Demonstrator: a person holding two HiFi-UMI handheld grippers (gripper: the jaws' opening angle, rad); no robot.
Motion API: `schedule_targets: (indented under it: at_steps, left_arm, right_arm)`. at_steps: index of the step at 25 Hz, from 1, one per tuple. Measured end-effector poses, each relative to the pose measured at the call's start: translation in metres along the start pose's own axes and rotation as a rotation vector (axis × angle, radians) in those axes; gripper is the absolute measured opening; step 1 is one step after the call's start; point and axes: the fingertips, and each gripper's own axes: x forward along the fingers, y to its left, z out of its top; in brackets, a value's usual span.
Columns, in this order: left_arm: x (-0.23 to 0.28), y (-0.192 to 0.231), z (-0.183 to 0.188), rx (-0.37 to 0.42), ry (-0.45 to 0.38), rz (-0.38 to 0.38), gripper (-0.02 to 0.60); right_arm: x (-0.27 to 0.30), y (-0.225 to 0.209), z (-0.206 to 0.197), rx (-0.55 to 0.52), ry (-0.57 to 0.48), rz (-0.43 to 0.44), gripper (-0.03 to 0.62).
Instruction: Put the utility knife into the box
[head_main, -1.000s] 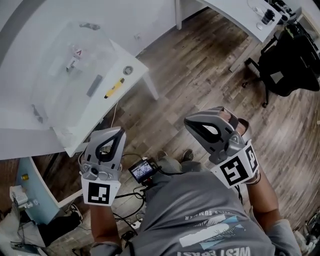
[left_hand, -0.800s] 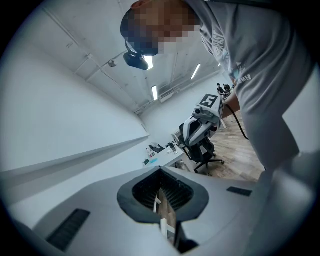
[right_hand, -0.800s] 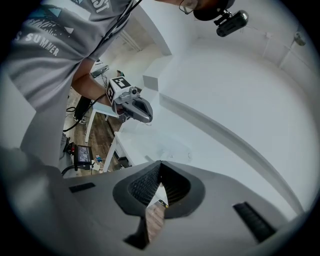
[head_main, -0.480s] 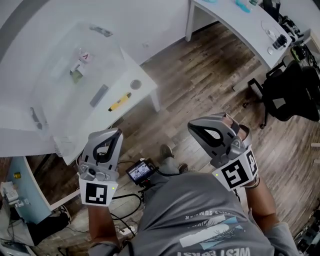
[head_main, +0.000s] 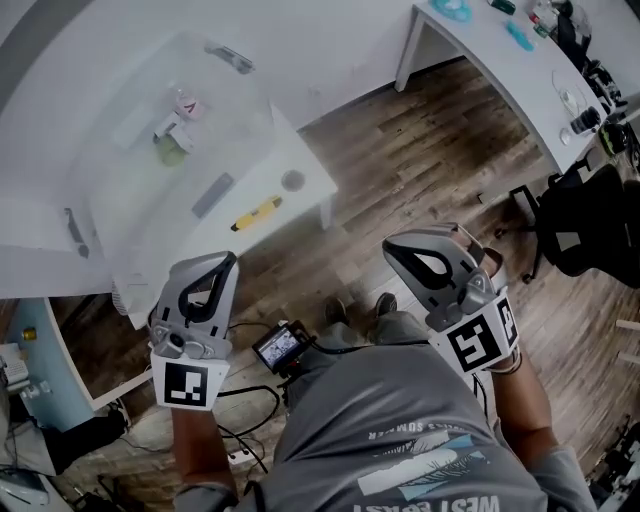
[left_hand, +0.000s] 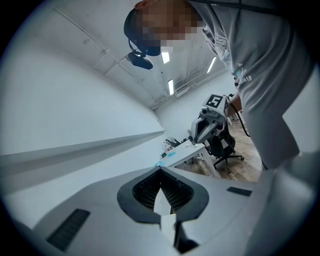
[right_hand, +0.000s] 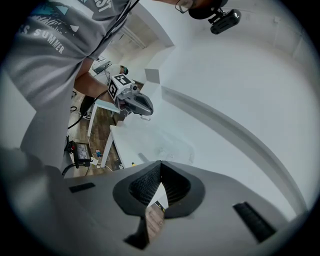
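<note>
The yellow utility knife (head_main: 256, 213) lies on the white table (head_main: 310, 165) near its front corner, beside a grey bar (head_main: 212, 196) and just outside the clear plastic box (head_main: 110, 228). Inside the box are a small bottle (head_main: 185, 105) and a green item (head_main: 172, 150). My left gripper (head_main: 224, 262) is shut and empty, held over the floor below the table's edge. My right gripper (head_main: 396, 246) is shut and empty too, off to the right over the wood floor. In the right gripper view the knife (right_hand: 132, 163) shows as a small yellow speck beyond the jaw tips.
A round disc (head_main: 292, 181) sits at the table's corner. A second white desk (head_main: 480, 60) with small items stands at the upper right, with a black office chair (head_main: 590, 220) beside it. A small screen device (head_main: 283, 347) and cables hang at the person's waist.
The table, the box and the knife have slid right and down in the head view as the person moves. Both grippers stay shut and empty, held much as before.
</note>
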Motion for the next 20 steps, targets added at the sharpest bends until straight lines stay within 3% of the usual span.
schedule_targets:
  at_steps: [12, 16, 20]
  left_arm:
    - [-0.001, -0.001, -0.011, -0.065, 0.239, 0.223, 0.011]
    - [0.017, -0.005, 0.006, -0.051, 0.248, 0.276, 0.011]
    - [0.008, -0.014, -0.003, -0.086, 0.332, 0.329, 0.011]
  right_arm:
    - [0.047, -0.032, -0.025, -0.049, -0.171, 0.235, 0.011]
    - [0.05, -0.054, -0.031, -0.08, -0.228, 0.271, 0.011]
    - [0.073, -0.052, -0.03, -0.103, -0.264, 0.357, 0.011]
